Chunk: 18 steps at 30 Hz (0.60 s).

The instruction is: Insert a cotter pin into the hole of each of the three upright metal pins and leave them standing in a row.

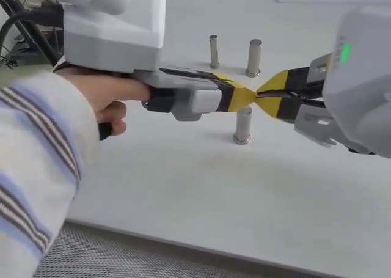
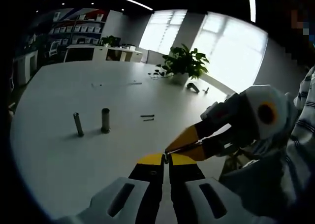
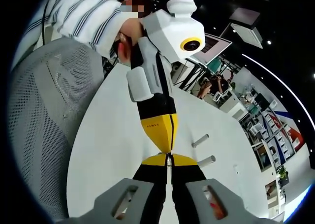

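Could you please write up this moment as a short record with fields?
Surface: white table
Metal pins: three upright; near pin, two far pins; not in one row
Left gripper: fingers closed, tip to tip with the right one
Right gripper: fingers closed on a thin piece, likely a cotter pin
Position: tips meet in the air, close by the near pin in the head view
Inserted so far: cannot tell, holes too small
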Each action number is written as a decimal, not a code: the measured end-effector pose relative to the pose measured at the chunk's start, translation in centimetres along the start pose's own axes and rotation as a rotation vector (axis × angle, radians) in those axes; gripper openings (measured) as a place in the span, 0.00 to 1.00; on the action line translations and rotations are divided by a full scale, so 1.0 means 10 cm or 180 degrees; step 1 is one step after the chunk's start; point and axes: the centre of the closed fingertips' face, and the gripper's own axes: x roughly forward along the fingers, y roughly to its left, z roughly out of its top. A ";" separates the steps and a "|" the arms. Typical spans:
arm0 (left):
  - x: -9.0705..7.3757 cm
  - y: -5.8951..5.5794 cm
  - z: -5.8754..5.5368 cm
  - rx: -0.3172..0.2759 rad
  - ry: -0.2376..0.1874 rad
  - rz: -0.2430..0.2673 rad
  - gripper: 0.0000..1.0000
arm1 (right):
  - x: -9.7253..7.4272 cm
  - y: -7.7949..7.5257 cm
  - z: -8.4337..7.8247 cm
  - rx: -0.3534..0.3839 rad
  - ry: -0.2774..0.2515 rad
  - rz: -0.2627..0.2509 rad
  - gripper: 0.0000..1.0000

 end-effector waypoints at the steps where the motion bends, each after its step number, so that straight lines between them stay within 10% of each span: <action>1: 0.00 -0.01 0.00 -0.0031 -0.0006 -0.0008 0.00 | 0.00 0.00 0.00 -0.0001 0.0001 -0.0005 0.00; 18: -0.01 -0.01 -0.02 -0.0184 -0.0067 0.0031 0.00 | -0.02 0.02 -0.01 -0.0097 -0.0027 0.0016 0.00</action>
